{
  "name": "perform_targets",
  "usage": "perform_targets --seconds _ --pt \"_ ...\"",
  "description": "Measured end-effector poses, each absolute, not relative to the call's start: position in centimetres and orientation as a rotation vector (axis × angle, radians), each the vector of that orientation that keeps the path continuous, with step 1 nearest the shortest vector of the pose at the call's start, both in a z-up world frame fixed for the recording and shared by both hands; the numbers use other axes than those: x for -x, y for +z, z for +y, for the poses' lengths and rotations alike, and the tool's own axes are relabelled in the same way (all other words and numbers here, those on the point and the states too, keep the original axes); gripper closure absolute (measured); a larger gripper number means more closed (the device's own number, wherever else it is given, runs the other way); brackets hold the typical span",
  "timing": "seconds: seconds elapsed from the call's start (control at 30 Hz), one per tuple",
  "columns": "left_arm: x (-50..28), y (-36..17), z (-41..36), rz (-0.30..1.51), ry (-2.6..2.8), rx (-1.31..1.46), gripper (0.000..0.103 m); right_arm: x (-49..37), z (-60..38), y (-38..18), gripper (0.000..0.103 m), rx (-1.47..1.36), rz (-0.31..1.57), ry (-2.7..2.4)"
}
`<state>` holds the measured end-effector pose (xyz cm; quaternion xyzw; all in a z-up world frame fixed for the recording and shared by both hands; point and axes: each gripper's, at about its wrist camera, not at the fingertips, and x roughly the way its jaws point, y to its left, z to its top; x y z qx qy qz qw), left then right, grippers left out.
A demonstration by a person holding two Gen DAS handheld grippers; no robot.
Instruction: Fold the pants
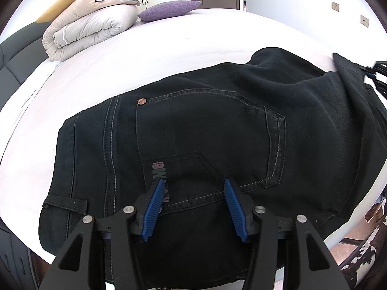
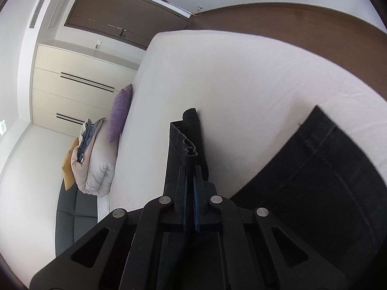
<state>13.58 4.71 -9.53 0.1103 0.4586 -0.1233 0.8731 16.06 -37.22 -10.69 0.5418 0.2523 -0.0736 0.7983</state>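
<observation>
Black jeans (image 1: 205, 133) lie on the white bed (image 1: 121, 55), seat side up, back pocket and waistband toward me. My left gripper (image 1: 193, 186) is open and empty, its blue pads (image 1: 152, 207) just above the pocket area near the waistband. My right gripper (image 2: 189, 169) is shut on the hem end of a pant leg (image 2: 183, 140) and holds it up off the bed. The other part of the jeans (image 2: 314, 174) lies on the sheet to the right. The right gripper shows blurred at the far right of the left wrist view (image 1: 379, 72), with lifted fabric.
A folded beige duvet (image 1: 87, 26) and a purple pillow (image 1: 169, 10) sit at the head of the bed. A grey headboard (image 1: 14, 55) runs along the left. Cream wardrobe (image 2: 79, 82) and brown door (image 2: 121, 17) stand beyond. The bed edge is near me.
</observation>
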Motion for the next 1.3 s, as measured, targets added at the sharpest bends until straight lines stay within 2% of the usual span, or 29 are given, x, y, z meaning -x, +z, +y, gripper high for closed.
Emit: perform_targets --seconds 0.2,0.53,1.1,1.3 --pt "-13.8 -9.6 4.5 0.967 -0.254 -0.230 0.047 -5.2 -38.3 -8.0 0.100 -1.151 0.532 -0.204" --pt "-14.2 -9.6 5.0 0.974 -0.262 -0.220 0.048 3.9 -38.7 -11.8 0.100 -1.178 0.591 -0.277" --pt "-14.3 -9.5 6.6 0.972 -0.286 -0.186 0.049 8.1 -38.2 -11.8 0.101 -1.178 0.596 -0.274" --pt "-14.2 -9.4 7.1 0.968 -0.293 -0.174 0.049 8.2 -38.6 -13.5 0.101 -1.200 0.608 -0.280"
